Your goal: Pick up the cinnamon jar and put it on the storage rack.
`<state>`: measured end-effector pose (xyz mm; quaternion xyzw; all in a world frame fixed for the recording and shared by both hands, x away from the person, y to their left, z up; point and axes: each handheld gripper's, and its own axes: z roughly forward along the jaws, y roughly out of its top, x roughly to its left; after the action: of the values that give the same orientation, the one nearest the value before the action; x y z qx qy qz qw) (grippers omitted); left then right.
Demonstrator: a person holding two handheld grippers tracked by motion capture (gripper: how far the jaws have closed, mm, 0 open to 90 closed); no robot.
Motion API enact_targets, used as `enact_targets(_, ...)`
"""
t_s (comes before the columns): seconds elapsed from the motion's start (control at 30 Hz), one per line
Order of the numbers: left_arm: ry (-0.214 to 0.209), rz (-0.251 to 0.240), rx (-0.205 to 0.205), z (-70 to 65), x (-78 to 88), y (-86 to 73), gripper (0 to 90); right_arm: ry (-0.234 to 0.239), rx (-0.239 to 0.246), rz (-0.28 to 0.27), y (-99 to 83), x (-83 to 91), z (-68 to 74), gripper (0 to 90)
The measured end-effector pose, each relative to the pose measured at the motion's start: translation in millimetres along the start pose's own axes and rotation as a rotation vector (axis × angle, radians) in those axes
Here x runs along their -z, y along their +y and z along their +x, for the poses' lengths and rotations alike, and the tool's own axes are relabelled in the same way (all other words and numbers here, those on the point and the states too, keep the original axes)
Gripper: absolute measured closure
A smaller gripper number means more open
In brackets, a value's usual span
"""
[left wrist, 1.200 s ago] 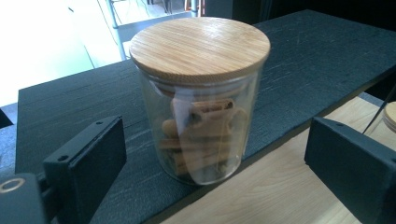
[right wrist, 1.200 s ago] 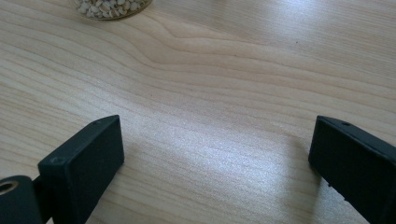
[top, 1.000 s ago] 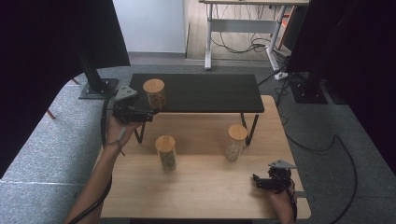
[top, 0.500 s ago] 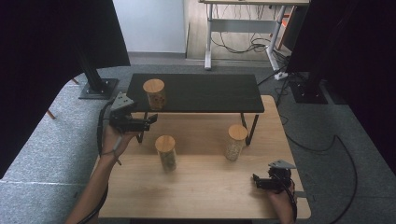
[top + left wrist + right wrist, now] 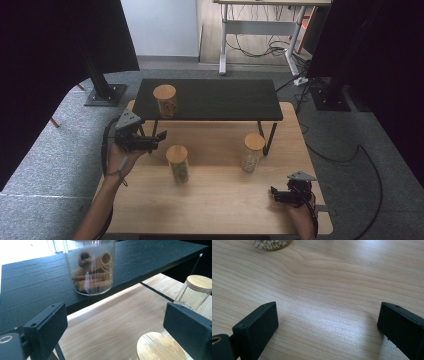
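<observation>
Left gripper (image 5: 161, 140): jaws wide apart, nothing between them, held above the left part of the wooden table (image 5: 220, 210), pointing toward the middle jar. Its own view looks past both black jaws at bare wood and the edge of the black shelf (image 5: 30, 285)

Nearest to it: a glass jar with wooden lid (image 5: 177, 162) standing upright on the table, just beside the jaw tips, apart from them. In the left gripper view its round lid (image 5: 160, 347) sits low between the jaws

Right gripper (image 5: 274, 194): jaws also fully spread, empty, resting low at the table's near right corner (bare wood grain between the pads in its own view)

Jar count: 3, all upright, all wooden-lidded
- cinnamon-stick jar (image 5: 165, 100) on the black shelf, left end
- the middle jar, near the left gripper
- seed jar (image 5: 252, 151) on the table by the shelf's right leg, well apart from the right gripper

Grippers: 2. Shelves: 1
</observation>
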<state>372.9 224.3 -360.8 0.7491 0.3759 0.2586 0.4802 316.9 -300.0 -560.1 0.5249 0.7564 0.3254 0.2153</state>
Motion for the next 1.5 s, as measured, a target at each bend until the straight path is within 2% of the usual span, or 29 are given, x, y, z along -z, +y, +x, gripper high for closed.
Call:
enact_targets(0.47,-0.013,-0.003,0.010,-8.3,14.6,-25.7,5.0,0.000,0.000,0.000,0.0,0.0,0.1,3.1)
enact_targets(0.7,-0.005,-0.001,0.006,-12.0,21.1,-38.2,5.0,0.000,0.001,-0.001,-0.1,-0.1,0.0,3.1)
enact_targets(0.97,0.006,0.005,0.008,-14.5,24.2,-53.2,5.0,0.000,0.001,-0.002,-0.1,-0.1,0.0,3.1)
enact_targets(1.1,-0.007,-0.005,0.007,-14.4,25.7,-60.5,4.9,0.000,0.001,-0.002,-0.1,-0.1,0.0,3.1)
enact_targets(1.3,-0.001,0.007,0.007,-14.7,26.9,-71.1,4.8,0.000,0.001,-0.001,-0.1,-0.1,0.0,3.1)
enact_targets(1.5,-0.012,0.010,0.005,-18.2,27.5,-81.2,4.4,0.000,0.001,-0.001,-0.1,-0.1,0.0,3.1)
